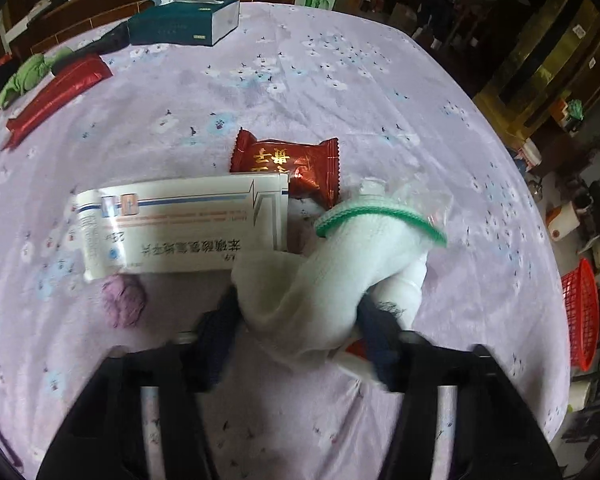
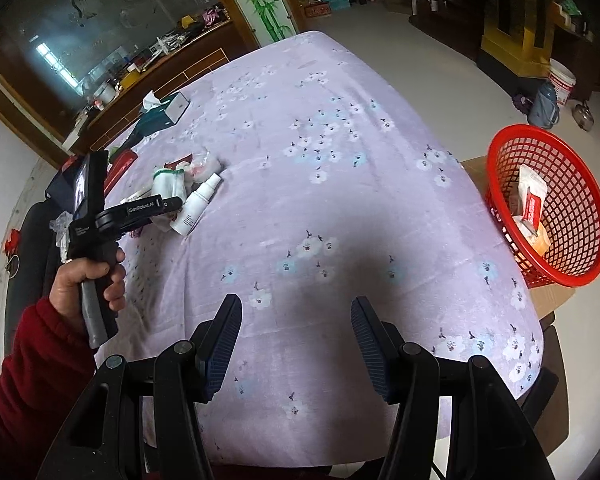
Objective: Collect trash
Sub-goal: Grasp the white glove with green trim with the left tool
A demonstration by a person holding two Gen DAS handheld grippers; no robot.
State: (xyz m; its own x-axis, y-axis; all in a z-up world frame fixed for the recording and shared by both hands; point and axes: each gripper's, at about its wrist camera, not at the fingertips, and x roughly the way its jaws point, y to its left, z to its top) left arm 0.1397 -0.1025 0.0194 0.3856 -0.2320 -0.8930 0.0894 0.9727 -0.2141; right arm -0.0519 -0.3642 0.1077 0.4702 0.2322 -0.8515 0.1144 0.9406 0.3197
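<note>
Our left tool (image 1: 298, 312) gripped a white green-cuffed sock (image 1: 340, 272) – right tool (image 2: 296, 340) gaped empty; red mesh basket (image 2: 580, 216) part-filled, several wrappers remained on the lilac-clothed bench (image 2: 340, 208).

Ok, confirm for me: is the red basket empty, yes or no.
No: in the right wrist view the red basket already holds a white-and-red packet against its mesh wall.

R gripper (image 2: 296, 340) fingers apart, empty | red basket (image 2: 580, 248) w/ trash, table edge
</note>
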